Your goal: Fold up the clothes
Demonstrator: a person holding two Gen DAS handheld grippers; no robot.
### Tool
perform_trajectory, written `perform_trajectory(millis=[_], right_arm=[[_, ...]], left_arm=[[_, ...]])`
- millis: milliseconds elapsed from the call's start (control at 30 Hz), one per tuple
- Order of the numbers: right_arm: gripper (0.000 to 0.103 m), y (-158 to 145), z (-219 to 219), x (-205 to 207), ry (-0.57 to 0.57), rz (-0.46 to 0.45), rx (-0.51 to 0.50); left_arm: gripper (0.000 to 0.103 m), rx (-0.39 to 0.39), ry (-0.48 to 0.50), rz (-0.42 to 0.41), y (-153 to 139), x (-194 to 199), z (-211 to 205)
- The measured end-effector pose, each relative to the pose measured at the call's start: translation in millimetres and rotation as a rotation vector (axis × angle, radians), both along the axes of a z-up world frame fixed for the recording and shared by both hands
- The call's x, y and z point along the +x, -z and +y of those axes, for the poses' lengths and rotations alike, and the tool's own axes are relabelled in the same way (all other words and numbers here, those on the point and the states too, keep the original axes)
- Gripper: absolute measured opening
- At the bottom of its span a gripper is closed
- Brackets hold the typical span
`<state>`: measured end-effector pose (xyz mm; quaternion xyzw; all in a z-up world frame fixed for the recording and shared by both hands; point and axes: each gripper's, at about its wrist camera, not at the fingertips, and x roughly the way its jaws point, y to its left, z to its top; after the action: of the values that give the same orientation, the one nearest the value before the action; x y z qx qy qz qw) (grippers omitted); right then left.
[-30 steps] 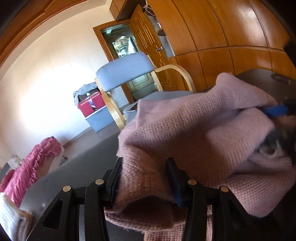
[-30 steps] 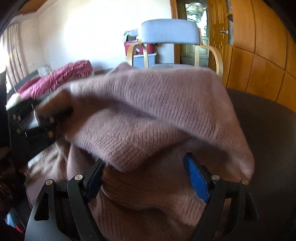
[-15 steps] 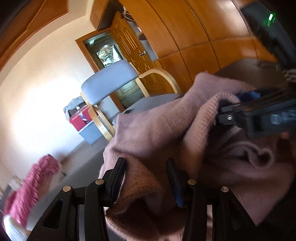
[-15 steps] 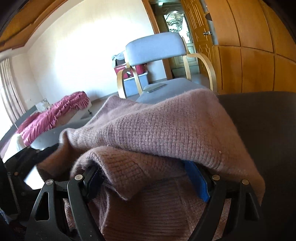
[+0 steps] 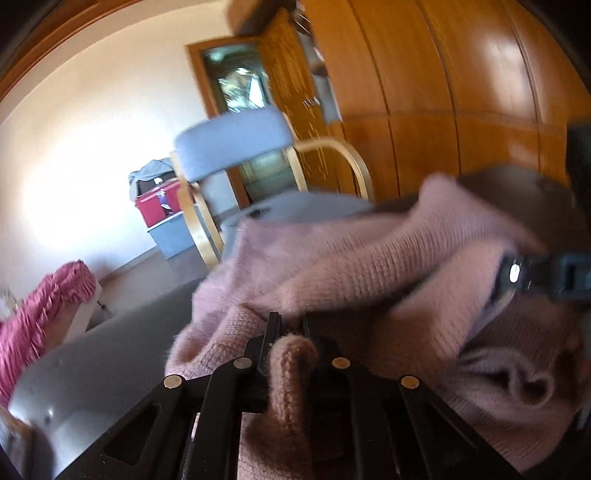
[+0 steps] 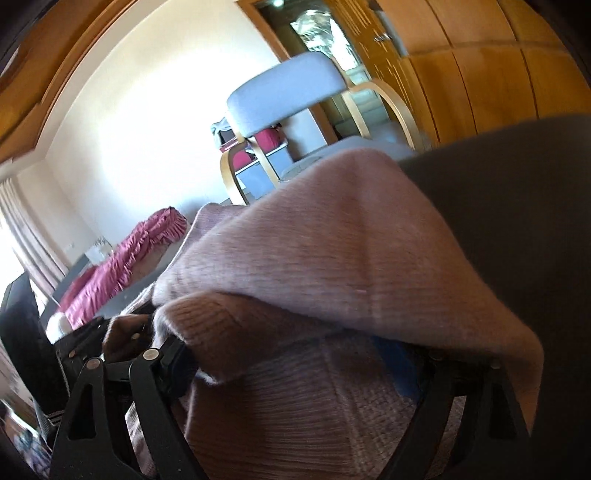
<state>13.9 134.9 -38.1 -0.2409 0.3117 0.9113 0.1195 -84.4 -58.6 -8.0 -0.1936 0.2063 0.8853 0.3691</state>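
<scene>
chair: grey-blue padded back (image 5: 232,142) and seat, bent pale-wood arms — stands behind the counter, facing it
counter: dark, smooth surface (image 6: 517,192); far edge just in front of the chair
wall panels: glossy orange-brown wood (image 5: 461,74), right side of room
door: same wood, patterned glass pane (image 6: 314,33) — behind the chair
storage boxes: red box (image 5: 157,206) stacked on a grey-blue one, against the pale wall
pink ruffled fabric: heaped at left (image 6: 122,266), well apart from the chair
curtain: pale, far left edge (image 6: 22,240)
</scene>
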Motion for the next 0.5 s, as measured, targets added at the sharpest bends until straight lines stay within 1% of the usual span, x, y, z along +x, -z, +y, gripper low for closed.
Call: perform_trajectory(millis=[67,100,133,200,300,367,400,467,500], right_arm=[[0.088,0,2,1,0.007,0.013,-0.014],[0.088,0,2,2,0.009,0.016,-0.016],[0.088,0,2,2,0.01,0.018,-0.018],[0.088,0,2,2,0.012,0.021,-0.019],[0.088,-1,0,2,0.011,0.022,-0.014],[0.088,-1,-1,2,0.01,0.02,-0.011],[0.088,-1,-1,2,0.01,0.02,-0.012],[0.088,0,0,3,0.01,0.023,-0.017],[0.088,0,0,4,0.01,0.024,-0.019]], left_arm=[[0.009,0.081,-0.038,0.008,-13,0,-14],[0.009,0.112,-0.042,0.001,-17,-2,-20],[0.01,0.149,-0.026,-0.019,-22,-3,-27],[0.015,0.142,0.026,-0.043,-22,1,-32],[0.022,0.053,0.103,-0.022,-13,16,-27],[0.026,0.006,0.149,-0.008,-8,26,-23],[0.026,-0.019,0.198,-0.012,-6,33,-22],[0.026,-0.01,0.284,-0.031,-8,45,-21],[0.029,0.002,0.339,-0.057,-10,50,-23]])
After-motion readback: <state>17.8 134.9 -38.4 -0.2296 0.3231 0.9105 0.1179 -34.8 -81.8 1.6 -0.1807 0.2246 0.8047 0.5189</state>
